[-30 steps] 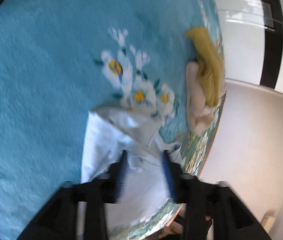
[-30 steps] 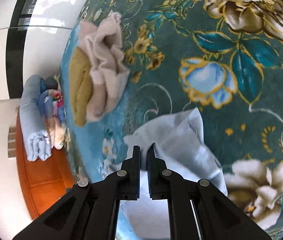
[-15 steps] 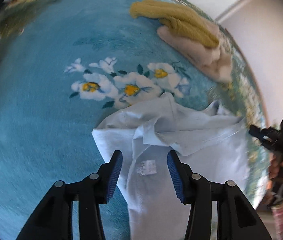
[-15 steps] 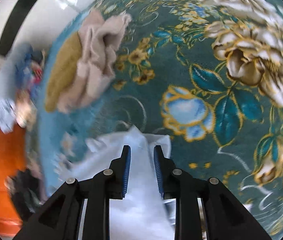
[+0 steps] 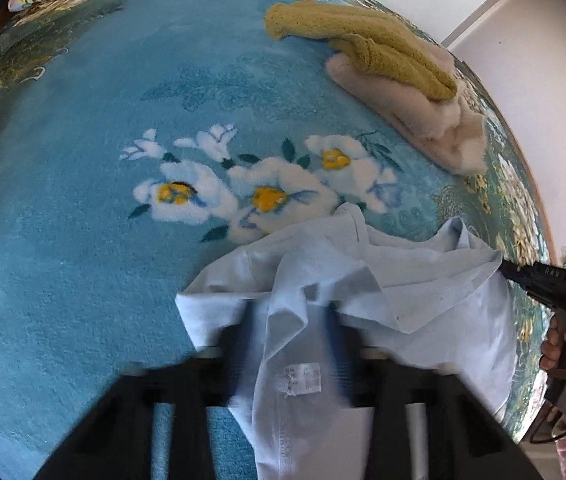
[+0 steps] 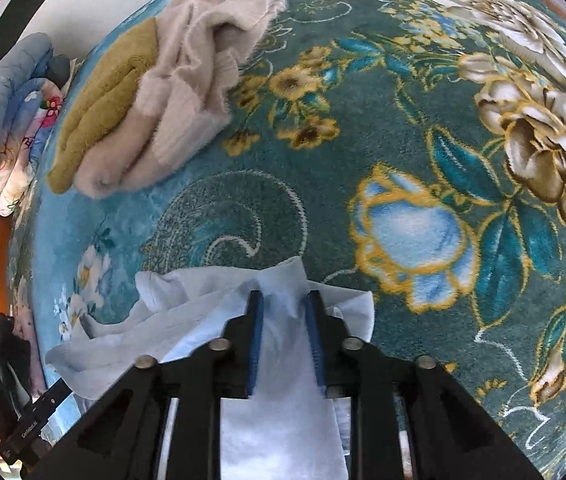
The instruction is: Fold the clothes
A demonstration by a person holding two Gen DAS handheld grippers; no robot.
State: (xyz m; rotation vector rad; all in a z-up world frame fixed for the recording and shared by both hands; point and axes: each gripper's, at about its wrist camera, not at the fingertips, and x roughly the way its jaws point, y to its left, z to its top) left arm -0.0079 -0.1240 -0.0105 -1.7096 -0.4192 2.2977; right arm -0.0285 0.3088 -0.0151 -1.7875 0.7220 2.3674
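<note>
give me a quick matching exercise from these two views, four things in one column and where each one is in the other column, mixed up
Things:
1. mustard sweater
2. pale blue shirt
3. white tag
4. beige sweater

Places:
A. sewn on the shirt, between the left gripper's fingers
B. under the mustard sweater, at the carpet's far edge
C. lying on top of the beige sweater
D. spread on the carpet under both grippers

Pairs: 1-C, 2-D, 3-A, 4-B
</note>
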